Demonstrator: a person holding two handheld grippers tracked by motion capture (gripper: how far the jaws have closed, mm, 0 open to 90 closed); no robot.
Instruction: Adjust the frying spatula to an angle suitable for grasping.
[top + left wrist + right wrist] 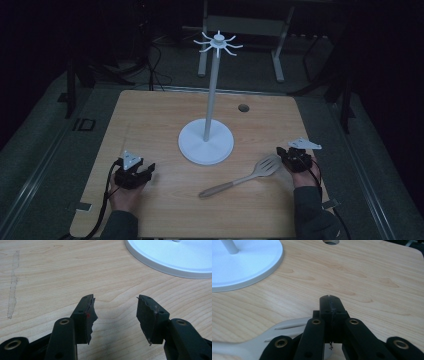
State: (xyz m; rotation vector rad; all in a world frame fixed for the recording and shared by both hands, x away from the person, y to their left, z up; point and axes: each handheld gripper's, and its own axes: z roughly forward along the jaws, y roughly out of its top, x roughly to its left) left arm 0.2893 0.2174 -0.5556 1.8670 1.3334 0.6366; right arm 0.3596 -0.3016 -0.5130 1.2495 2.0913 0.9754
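Observation:
A light slotted spatula with a wooden handle lies flat on the wooden table, its head toward the right. My right gripper is at the head's right edge. In the right gripper view its jaws are pressed together with nothing visible between them, and the spatula head lies under and to the left of them. My left gripper rests near the table's front left. In the left gripper view it stands open over bare wood.
A white hook stand with a round base and a tall pole stands mid-table; its base edge is ahead of the left gripper and its base is to the upper left in the right gripper view. A small round hole sits behind it.

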